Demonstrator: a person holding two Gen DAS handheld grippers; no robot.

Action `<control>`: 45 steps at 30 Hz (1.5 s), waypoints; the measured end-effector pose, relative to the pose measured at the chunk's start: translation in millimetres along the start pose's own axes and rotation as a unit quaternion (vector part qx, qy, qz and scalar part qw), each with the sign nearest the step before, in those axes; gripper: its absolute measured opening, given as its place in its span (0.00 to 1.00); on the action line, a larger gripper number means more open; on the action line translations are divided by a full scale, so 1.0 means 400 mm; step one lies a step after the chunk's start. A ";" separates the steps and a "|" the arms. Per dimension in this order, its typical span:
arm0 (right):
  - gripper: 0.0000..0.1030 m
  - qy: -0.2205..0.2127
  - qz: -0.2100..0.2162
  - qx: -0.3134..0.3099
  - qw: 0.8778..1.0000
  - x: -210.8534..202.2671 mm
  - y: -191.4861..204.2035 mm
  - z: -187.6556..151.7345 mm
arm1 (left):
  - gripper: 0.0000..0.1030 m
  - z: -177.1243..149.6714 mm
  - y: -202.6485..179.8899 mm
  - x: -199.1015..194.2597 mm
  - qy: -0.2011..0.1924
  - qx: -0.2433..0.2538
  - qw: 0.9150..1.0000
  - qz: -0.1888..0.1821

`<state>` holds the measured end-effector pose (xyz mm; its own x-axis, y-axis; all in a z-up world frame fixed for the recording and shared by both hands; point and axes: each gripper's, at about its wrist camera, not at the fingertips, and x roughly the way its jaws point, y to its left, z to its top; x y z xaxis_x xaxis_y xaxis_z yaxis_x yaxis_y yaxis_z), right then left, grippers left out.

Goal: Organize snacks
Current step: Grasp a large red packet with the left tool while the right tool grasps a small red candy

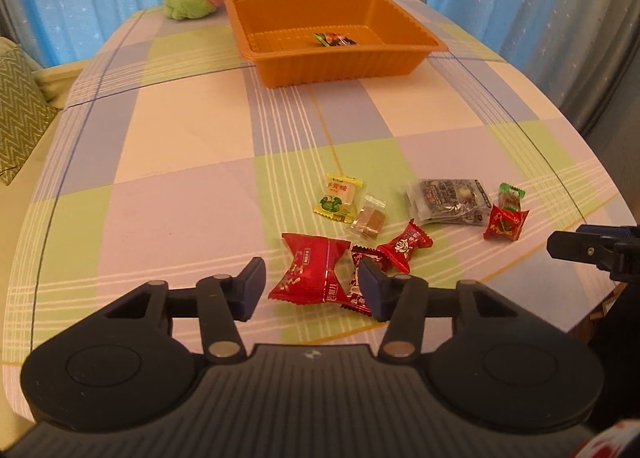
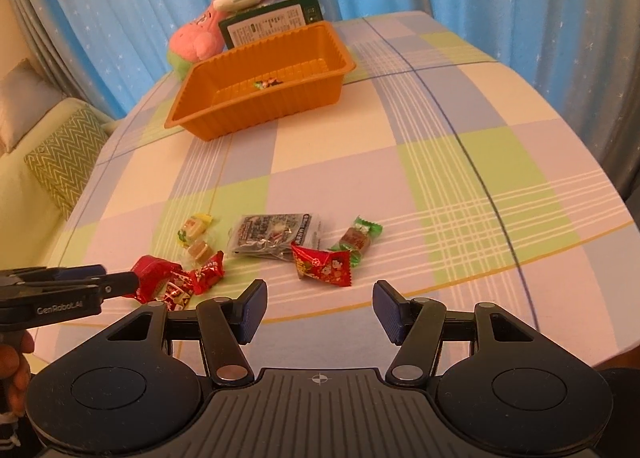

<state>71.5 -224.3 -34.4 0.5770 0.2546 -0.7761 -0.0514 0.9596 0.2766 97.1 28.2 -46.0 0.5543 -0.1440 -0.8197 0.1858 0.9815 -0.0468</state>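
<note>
Now, left gripper [image 1: 310,288]: jaws apart, straddling the big red snack [image 1: 310,274].
Right gripper [image 2: 318,308]: spread wide, holding nothing; square red snack [image 2: 322,264] just ahead.
Tray [image 1: 276,70]: far ahead, one snack [image 1: 334,39] inside.

Left wrist view: looks forward and down over the surface [image 1: 192,146] from low at its near edge, close to the snacks [image 1: 312,274].
Right wrist view: same height, set to the right, angled slightly leftward.
Shared: the snacks, orange tray [image 1: 280,70] [image 2: 240,118], plush toys, blue curtain.
</note>
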 end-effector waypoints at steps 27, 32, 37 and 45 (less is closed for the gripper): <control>0.40 0.019 -0.012 -0.286 0.958 0.141 0.084 -0.012 | 0.21 0.035 0.031 0.037 0.018 -0.005 1.000 -0.018; 0.39 0.035 -0.001 -0.302 0.953 0.174 0.071 -0.023 | 0.21 0.038 0.029 0.027 0.011 -0.014 1.000 -0.024; 0.37 0.042 0.004 -0.304 0.952 0.176 0.069 -0.028 | 0.21 0.034 0.027 0.026 0.013 -0.017 0.999 -0.028; 0.37 0.018 -0.007 -0.359 0.933 0.187 0.087 -0.030 | 0.21 0.023 0.025 0.032 0.018 -0.026 0.999 -0.033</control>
<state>103.1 -170.5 -89.8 0.5544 0.2329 -0.7990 -0.5847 0.7922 -0.1748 113.6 35.0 -51.6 0.5123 -0.2039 -0.8343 0.1782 0.9755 -0.1290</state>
